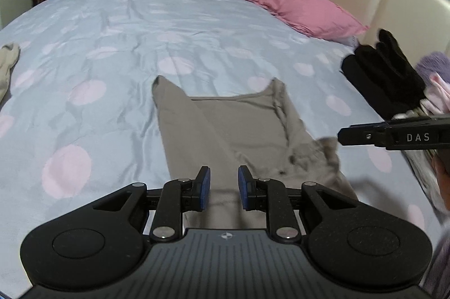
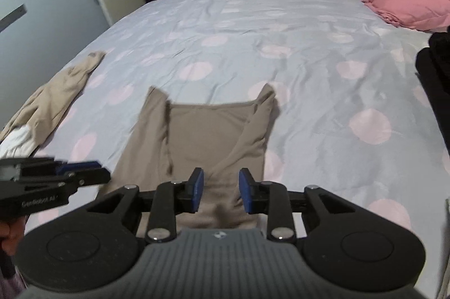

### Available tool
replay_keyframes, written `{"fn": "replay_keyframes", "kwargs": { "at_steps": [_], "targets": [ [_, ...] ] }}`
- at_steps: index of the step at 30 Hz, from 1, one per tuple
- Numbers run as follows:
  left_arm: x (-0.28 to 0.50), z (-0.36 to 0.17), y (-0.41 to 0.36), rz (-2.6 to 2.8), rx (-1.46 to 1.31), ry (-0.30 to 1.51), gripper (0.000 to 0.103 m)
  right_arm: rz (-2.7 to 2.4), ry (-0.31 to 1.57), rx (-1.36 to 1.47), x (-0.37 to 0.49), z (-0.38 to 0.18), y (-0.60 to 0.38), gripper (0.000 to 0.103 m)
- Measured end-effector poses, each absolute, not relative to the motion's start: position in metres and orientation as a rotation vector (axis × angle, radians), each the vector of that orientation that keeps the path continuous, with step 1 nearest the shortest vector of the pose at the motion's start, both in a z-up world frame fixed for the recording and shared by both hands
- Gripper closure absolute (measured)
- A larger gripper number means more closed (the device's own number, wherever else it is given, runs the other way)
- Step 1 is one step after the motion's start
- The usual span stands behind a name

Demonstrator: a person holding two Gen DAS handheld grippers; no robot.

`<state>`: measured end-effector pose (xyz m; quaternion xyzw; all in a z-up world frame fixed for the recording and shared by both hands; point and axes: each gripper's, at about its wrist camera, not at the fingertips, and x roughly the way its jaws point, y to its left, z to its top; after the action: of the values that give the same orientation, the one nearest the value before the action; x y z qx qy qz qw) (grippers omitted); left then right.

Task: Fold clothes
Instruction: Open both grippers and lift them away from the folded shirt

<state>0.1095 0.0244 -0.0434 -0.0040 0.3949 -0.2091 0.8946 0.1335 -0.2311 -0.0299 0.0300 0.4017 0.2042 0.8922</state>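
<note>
My left gripper (image 1: 224, 187) and right gripper (image 2: 219, 190) both hang parted and empty over the taupe top (image 2: 202, 135), which lies flat at the near edge of the dotted bedsheet (image 2: 281, 31)

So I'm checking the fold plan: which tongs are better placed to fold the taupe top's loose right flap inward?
Right tongs, probably: open, over the taupe top nearer that flap; left tongs sit left.

Soft, dim, even light is seen, with faint shadows. Edges are bent by fisheye distortion, corners are darkened, and the garment (image 1: 225, 127) is blurred.
</note>
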Motion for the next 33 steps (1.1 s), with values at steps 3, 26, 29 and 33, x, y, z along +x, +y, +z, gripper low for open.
{"fn": "replay_keyframes", "kwargs": {
  "at_steps": [3, 26, 29, 33],
  "targets": [
    [0.103, -0.05, 0.019, -0.463, 0.02, 0.848, 0.085, 0.47, 0.894, 0.019, 0.122, -0.04, -0.222, 0.071],
    [0.111, -0.052, 0.028, -0.348, 0.035, 0.807, 0.084, 0.311, 0.879, 0.046, 0.163, -0.064, -0.221, 0.076],
    [0.102, -0.044, 0.028, -0.362, 0.068, 0.771, 0.083, 0.357, 0.859, 0.031, 0.151, -0.053, -0.224, 0.067],
    [0.069, -0.037, 0.013, -0.454, 0.191, 0.727, 0.08, 0.459, 0.82, -0.05, 0.122, -0.042, -0.218, 0.059]
  ]
}}
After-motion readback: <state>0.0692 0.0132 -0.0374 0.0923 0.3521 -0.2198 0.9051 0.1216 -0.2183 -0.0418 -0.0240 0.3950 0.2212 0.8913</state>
